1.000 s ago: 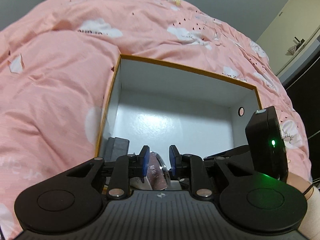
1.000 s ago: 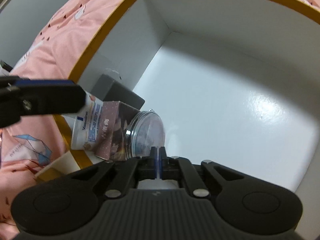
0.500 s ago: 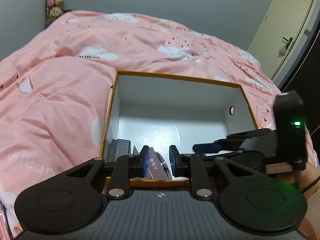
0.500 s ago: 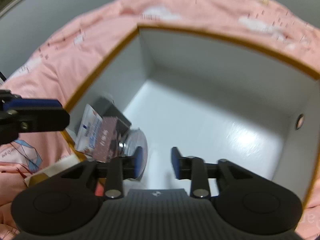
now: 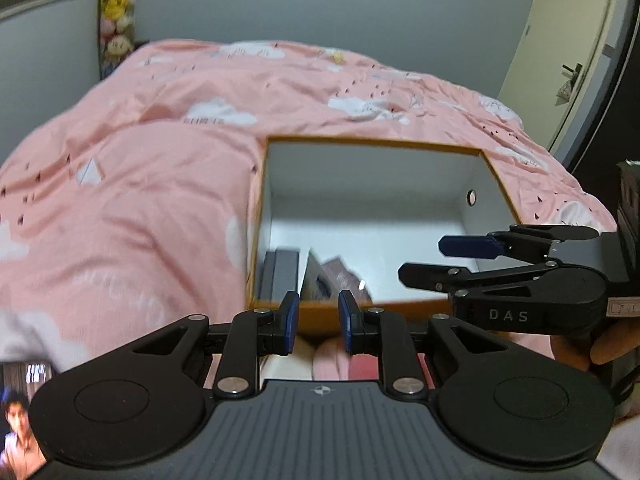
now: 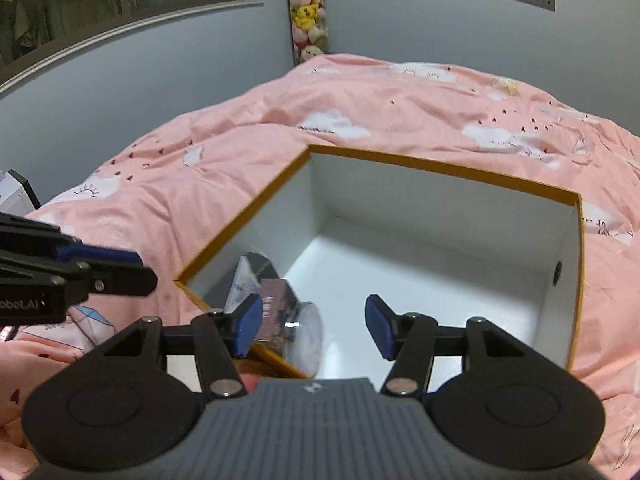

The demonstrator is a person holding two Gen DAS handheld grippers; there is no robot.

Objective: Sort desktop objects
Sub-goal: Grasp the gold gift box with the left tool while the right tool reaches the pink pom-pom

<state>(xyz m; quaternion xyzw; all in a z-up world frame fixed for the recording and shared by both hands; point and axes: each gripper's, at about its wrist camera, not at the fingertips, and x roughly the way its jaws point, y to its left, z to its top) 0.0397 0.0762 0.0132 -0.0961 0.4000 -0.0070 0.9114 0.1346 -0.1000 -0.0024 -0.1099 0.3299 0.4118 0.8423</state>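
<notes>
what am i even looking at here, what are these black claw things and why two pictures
Each black claw is a hand-held two-finger gripper, one in each of a person's hands, with a wide-angle camera looking along its blue-tipped fingers. One picture comes from the left gripper, the other from the right gripper; each also shows the other from the side. Both are open and hold nothing; the right one's jaws have just been opening. Ahead, on a pink cloud-print quilt, sits a white box with an orange rim. Several small items lie in its near left corner.
</notes>
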